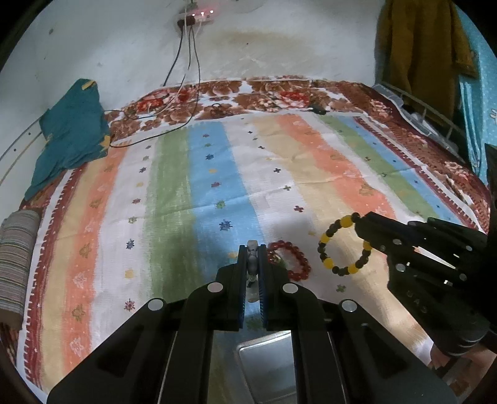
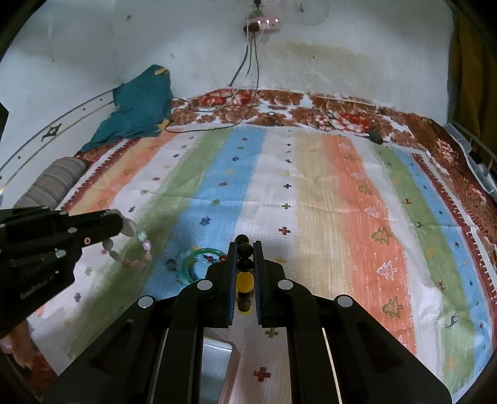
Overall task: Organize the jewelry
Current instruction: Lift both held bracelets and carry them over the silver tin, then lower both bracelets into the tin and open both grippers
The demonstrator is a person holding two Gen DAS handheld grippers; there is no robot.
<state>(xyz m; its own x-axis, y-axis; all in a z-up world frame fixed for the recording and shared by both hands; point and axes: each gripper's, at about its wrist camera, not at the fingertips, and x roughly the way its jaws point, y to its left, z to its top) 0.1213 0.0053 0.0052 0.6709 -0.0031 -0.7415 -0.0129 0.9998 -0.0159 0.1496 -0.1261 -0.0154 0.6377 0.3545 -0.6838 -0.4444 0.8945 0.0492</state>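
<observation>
Nearest to us, at the bottom edge of both wrist views, the corner of a metal tray (image 1: 264,366) shows between the gripper arms, resting on the striped bedspread (image 1: 217,174). Just above it, our left gripper (image 1: 252,248) has its jaws drawn narrow around a pale pastel bead bracelet (image 2: 136,248); from the right wrist view the bracelet hangs in a loop from those jaws, clear of the cloth. Our right gripper (image 2: 243,245) has its jaws closed tight on a black and yellow bead bracelet (image 1: 343,248), and from the left wrist view that loop dangles below the jaw tips over the cream stripe. On the bedspread just beyond the left gripper lies a red bead bracelet (image 1: 289,259), and the right wrist view shows green bangles (image 2: 198,262) lying on the blue stripe, near a small dark bead (image 2: 170,263). Further off, a striped bolster (image 2: 52,183) sits at the left edge of the bed, then a teal garment (image 1: 71,136) against the wall. At the far side, black cables (image 1: 186,102) run across a brown floral blanket (image 1: 273,93) up to a power strip (image 1: 195,17) on the white wall
</observation>
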